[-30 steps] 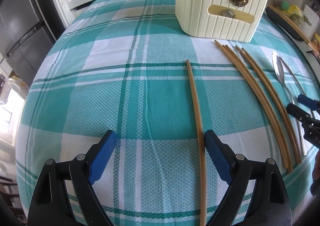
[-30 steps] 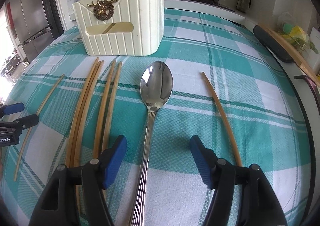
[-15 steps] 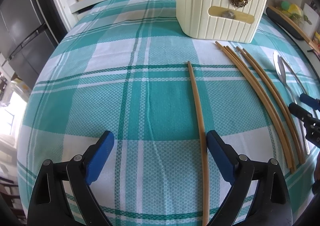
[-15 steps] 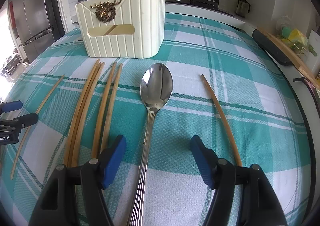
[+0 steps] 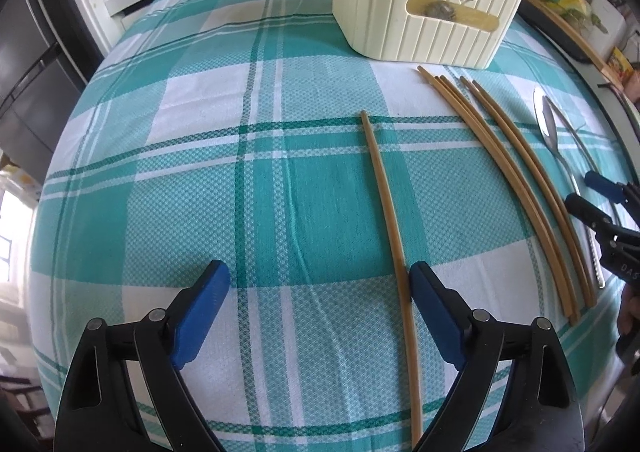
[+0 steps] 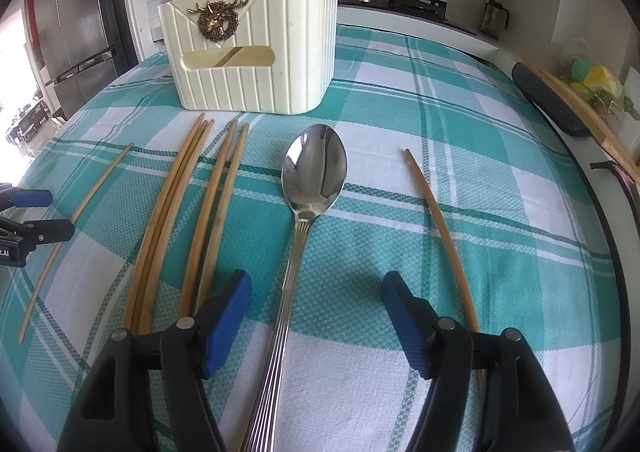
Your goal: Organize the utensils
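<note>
Both tools gape apart before the ribbed cream utensil holder (image 6: 256,48): right tool (image 6: 316,316) straddles a long silver spoon (image 6: 312,188), left tool (image 5: 320,304) beside a lone bamboo chopstick (image 5: 388,208)

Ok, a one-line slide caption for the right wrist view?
Open right gripper straddles the silver metal spoon's handle on the teal plaid tablecloth, bamboo chopsticks alongside, cream ribbed holder behind.

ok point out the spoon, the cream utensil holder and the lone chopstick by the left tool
spoon (image 6: 314,172), right wrist view, middle of the bowl
cream utensil holder (image 6: 256,88), right wrist view, ribbed front wall
lone chopstick (image 5: 384,196), left wrist view, mid shaft
</note>
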Demonstrator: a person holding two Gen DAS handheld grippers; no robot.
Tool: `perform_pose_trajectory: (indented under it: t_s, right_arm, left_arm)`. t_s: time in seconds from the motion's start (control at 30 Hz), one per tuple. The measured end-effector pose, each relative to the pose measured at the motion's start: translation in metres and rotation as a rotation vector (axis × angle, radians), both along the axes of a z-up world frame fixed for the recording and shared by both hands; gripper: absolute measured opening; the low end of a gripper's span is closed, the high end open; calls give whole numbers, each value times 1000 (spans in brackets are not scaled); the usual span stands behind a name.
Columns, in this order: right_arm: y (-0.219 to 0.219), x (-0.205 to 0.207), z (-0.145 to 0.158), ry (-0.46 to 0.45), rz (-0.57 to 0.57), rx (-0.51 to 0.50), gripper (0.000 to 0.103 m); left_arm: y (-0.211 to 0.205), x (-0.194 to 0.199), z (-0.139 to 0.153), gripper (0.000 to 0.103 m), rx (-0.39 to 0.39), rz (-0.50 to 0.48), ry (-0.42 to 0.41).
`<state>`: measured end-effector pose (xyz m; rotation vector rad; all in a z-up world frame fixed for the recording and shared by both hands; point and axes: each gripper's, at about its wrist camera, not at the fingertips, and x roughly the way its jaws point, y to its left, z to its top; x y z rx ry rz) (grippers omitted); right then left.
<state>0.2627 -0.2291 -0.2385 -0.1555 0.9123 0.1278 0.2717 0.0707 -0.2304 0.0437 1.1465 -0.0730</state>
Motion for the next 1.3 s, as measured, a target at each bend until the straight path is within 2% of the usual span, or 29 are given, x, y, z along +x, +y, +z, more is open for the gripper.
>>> perform_pose_trajectory:
  t_s: [0.23,0.3,0.4,0.6,0.63,0.7,0.73,0.8,0.9,1.17,1.3]
  right_arm:
    - [2,9,1,26,-28,1,70]
    - [3,19,1,35,-36,6,70]
    - [7,40,1,36,-50,-4,71]
    - [18,80,1,41,-86,9,70]
    - [21,83,1,33,-79,6,68]
    - [23,84,2,11,-68,6,48]
    - [24,84,3,6,-62,4,43]
    - [21,84,4,-1,-54,31,41]
    - [12,75,16,-44,-42,108,41]
    - [6,19,85,-193,41,210,41]
    - [7,-16,112,-253,72,231,41]
  left_arm:
    - [-7,15,4,72,19,-1,7]
    - [-13,18,6,59,23,-12,10]
    - [-24,27,8,46,40,-34,17]
    - [-35,48,8,25,40,-43,8]
    - [-35,48,8,21,31,-41,0]
    - [-36,49,8,6,17,-39,-20]
    - [-37,49,8,5,14,-38,-33]
    - [-36,49,9,4,-1,-37,-54]
    - [-25,41,18,4,-85,-16,-80]
    - [9,-21,95,4,-232,3,-307]
    - [21,-48,126,4,-280,1,-383]
